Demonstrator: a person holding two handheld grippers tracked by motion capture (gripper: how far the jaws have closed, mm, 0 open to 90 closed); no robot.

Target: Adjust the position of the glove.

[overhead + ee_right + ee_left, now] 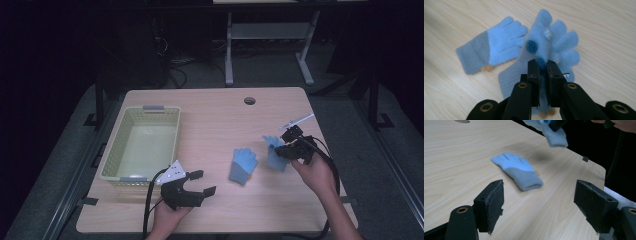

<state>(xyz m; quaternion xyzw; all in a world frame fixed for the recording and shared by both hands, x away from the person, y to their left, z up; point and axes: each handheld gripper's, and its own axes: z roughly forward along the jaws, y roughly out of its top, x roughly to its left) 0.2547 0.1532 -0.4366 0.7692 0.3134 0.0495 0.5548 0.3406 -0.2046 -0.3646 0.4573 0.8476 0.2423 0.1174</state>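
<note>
Wooden desk (215,107) carrying a pale green basket (126,165) at left. Flat at centre, a blue-and-grey glove (243,165); just right of it, a spotted blue glove (554,42) lifted, pinched tight in the right tongs (543,65). Left tongs (539,202) gaping, empty, near the desk's front edge.
</note>
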